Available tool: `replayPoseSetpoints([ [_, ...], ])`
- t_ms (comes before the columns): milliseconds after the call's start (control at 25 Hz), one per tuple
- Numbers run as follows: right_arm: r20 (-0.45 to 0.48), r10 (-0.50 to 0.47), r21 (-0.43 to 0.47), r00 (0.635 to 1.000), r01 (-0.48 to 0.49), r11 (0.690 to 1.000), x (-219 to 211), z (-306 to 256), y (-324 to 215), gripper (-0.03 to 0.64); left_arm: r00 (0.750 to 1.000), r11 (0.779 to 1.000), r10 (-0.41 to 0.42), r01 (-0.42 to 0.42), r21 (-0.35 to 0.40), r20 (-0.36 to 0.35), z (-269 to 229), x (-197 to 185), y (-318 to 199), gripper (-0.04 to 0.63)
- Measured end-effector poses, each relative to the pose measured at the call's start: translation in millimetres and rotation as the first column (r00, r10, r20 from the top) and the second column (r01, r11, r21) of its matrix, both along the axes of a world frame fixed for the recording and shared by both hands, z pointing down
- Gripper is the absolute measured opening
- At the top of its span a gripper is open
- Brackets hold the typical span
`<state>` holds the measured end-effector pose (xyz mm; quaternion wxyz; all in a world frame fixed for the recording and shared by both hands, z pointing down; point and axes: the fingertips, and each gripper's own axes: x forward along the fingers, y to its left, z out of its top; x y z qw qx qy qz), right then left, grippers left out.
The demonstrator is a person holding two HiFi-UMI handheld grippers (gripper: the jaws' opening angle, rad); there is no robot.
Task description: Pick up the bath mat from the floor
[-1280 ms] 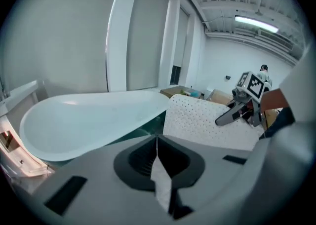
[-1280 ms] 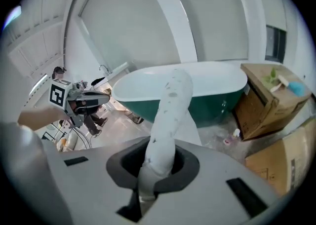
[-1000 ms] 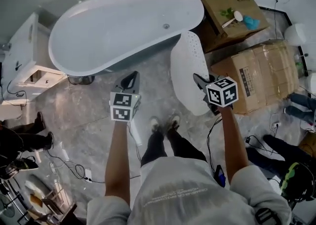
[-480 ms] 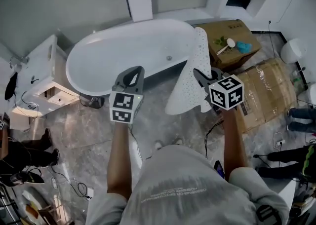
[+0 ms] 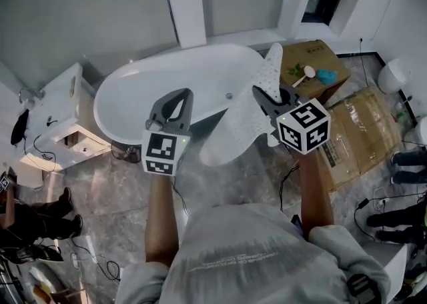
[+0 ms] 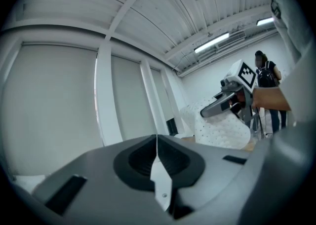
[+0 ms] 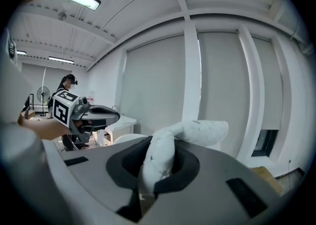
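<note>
Grey marbled bathroom floor [image 5: 120, 183] fills the head view, with a white freestanding bathtub [image 5: 167, 93] at the centre, a white cabinet [image 5: 67, 96] to its left and cardboard boxes [image 5: 360, 126] to its right. The left gripper [image 5: 177, 99] is held over the tub's near rim. The right gripper [image 5: 261, 96] is held beside it. The white perforated bath mat [image 5: 243, 126] is hung from the right gripper's jaws, clear of the floor and draped in front of the tub's right end.

Pale window blinds [image 6: 54, 95] and a ribbed ceiling [image 6: 148, 12] are shown in the left gripper view. This gripper's jaws are pressed together with nothing between them. The right gripper and the dangling bath mat are seen off to the right, with a person [image 6: 266, 77] standing behind them.

From the right gripper view, the jaws are seen clamped on a bunched edge of the bath mat, which is curled up and over to the right. The left gripper is seen at the left, in front of the same blinds.
</note>
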<state>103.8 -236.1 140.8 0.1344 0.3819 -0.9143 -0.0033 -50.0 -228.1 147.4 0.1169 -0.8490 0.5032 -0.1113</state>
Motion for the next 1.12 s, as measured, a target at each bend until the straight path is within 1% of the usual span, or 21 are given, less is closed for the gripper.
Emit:
replayPoseSetpoints([
  [120, -0.01, -0.006, 0.02, 1.0, 0.007, 1.0, -4.1, -1.9, 0.1, 0.033, 1.0, 1.0, 0.001, -0.001, 0.008, -0.009, -5.1, -0.8, -0.4, 0.019],
  [280, -0.034, -0.015, 0.023, 0.999, 0.016, 1.0, -6.4, 1.2, -2.7, 0.032, 1.0, 1.0, -0.007, 0.007, 0.02, -0.007, -8.5, -1.9, -3.8, 0.019],
  [520, -0.046, -0.015, 0.032, 0.999, 0.016, 0.999, -6.8, -0.4, -5.4, 0.032, 1.0, 1.0, -0.009, 0.009, 0.01, -0.003, -5.3, -1.4, -3.2, 0.018],
  [840, -0.052, -0.046, 0.01, 0.998, 0.047, 0.999, -9.7, 4.0, -0.8, 0.032, 1.0, 1.0, -0.011, 0.011, -0.021, 0.005, 4.2, 1.6, 0.1, 0.018],
  [1120, -0.048, -0.058, -0.012, 0.997, 0.057, 0.998, -11.1, 9.9, 7.0, 0.032, 1.0, 1.0, -0.008, 0.008, -0.03, 0.008, 7.2, 1.5, 6.0, 0.019],
])
